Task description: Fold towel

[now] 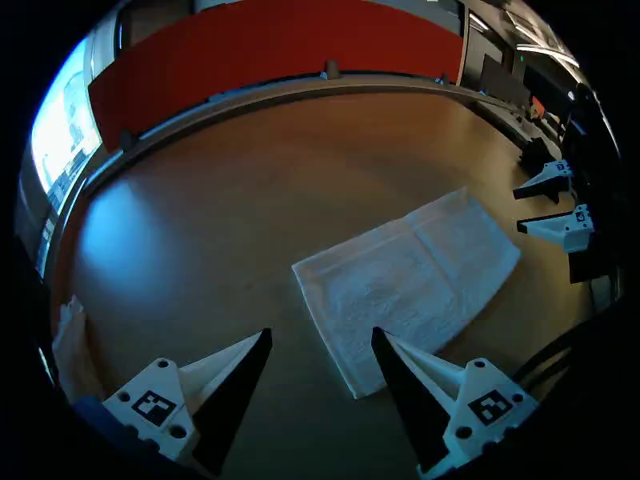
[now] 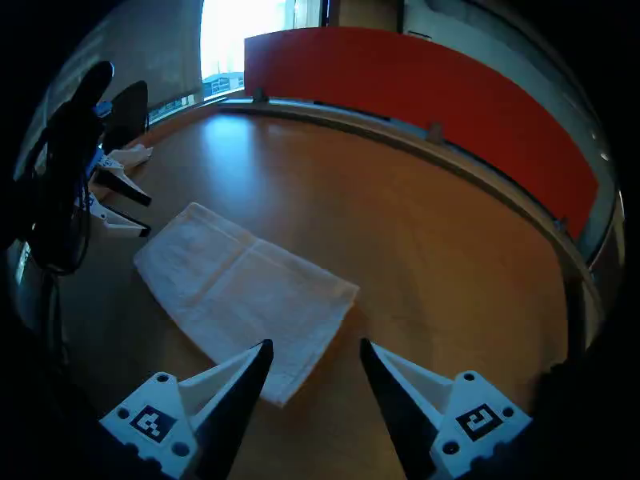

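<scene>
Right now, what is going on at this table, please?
The left gripper and the right gripper, each held by hand, are above a wooden table. A white towel lies flat on it, with a crease line across its middle. Both grippers are open and face the towel from opposite ends; neither grips it. No fold is under way at this moment.

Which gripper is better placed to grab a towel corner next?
Left, only marginally: the left gripper and right gripper both hover open with a towel corner between their fingers; the left looks slightly closer.
</scene>
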